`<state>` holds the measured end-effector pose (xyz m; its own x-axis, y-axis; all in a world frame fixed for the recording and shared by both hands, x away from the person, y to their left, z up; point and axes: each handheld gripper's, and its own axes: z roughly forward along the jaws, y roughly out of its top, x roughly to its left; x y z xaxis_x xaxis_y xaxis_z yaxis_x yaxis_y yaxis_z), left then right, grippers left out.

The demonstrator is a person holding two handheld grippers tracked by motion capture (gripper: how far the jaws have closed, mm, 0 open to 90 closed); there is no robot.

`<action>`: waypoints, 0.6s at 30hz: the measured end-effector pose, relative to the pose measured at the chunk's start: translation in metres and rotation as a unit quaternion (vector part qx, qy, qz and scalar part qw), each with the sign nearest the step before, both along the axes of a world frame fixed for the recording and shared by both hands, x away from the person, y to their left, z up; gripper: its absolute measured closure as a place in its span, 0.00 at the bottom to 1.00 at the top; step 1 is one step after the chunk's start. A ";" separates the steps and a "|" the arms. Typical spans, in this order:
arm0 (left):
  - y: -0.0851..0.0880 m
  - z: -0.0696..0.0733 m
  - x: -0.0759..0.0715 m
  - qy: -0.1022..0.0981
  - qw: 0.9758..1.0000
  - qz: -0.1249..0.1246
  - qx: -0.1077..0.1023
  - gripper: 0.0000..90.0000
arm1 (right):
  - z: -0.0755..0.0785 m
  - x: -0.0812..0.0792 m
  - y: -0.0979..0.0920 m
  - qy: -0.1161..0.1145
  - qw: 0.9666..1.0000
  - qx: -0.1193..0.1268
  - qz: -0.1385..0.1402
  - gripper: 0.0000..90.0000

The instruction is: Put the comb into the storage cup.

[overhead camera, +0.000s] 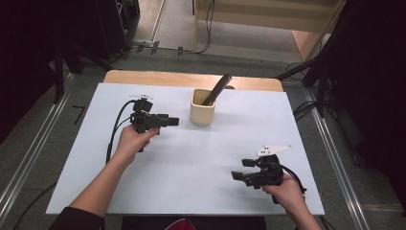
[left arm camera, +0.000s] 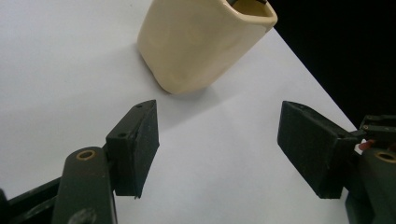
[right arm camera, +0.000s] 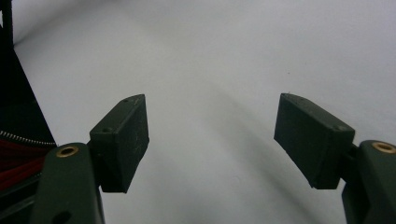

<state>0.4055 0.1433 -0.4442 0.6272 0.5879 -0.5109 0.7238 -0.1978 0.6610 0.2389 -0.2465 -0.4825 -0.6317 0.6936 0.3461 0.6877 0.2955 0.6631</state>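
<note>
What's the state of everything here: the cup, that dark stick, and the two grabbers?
Cream ceramic cup: upright on the white table, untouched.
Dark cylindrical stick: leaning inside the cup.
Left gripper: fingers open, empty, pointing at the cup.
Right gripper: fingers open, empty.

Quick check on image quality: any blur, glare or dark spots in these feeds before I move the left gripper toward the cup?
High view: surroundings dark, table evenly lit, no glare. Left gripper view: cup sharp, soft shadow beneath it, left gripper slightly soft. Right gripper view: right gripper clear, corners darker.
</note>
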 end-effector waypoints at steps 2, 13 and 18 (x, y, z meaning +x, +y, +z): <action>0.001 -0.002 -0.003 0.005 1.000 -0.005 0.001 0.34 | 0.000 0.000 0.000 -0.001 1.000 0.000 0.000 0.27; 0.005 -0.004 -0.022 0.008 1.000 -0.021 0.006 0.34 | 0.000 0.001 -0.001 -0.002 1.000 -0.001 -0.002 0.27; 0.007 -0.003 -0.032 0.002 1.000 -0.029 0.005 0.34 | -0.001 0.002 -0.001 -0.001 1.000 -0.002 -0.003 0.27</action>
<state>0.3740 0.1503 -0.4477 0.6583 0.5558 -0.5077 0.7134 -0.2453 0.6564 0.2404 -0.2478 -0.4832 -0.6278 0.6995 0.3414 0.6881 0.2939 0.6634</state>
